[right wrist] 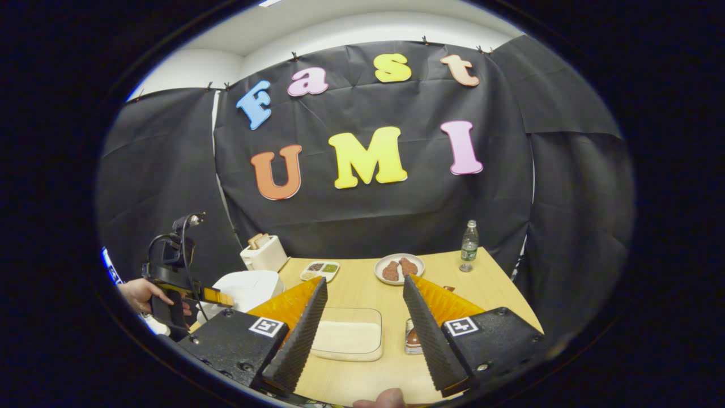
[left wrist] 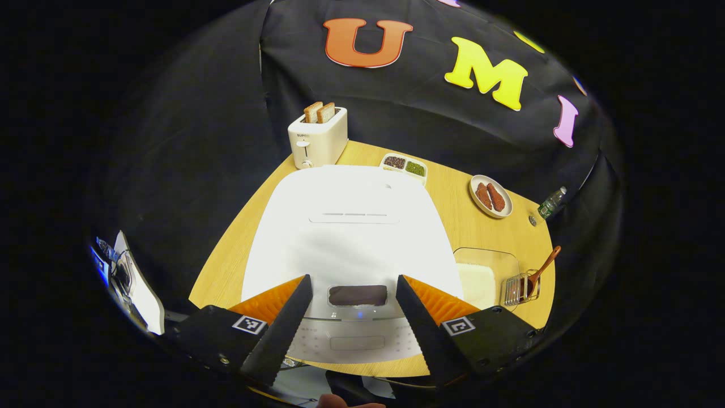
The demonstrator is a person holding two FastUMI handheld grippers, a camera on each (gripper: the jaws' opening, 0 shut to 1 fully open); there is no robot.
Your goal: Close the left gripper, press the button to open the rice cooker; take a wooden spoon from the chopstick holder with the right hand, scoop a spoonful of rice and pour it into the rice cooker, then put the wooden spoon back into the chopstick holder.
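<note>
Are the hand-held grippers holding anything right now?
No, nothing. The left hand-held gripper is open above the rice cooker, and the right hand-held gripper is open too. The wooden spoon sits in its chopstick holder.

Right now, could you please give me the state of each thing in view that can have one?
Rice cooker: lid shut.
Left gripper: open, above the cooker.
Right gripper: open, empty.
Wooden spoon: in the chopstick holder.
Toaster: bread standing up in the slots.
Bottle: upright.
</note>
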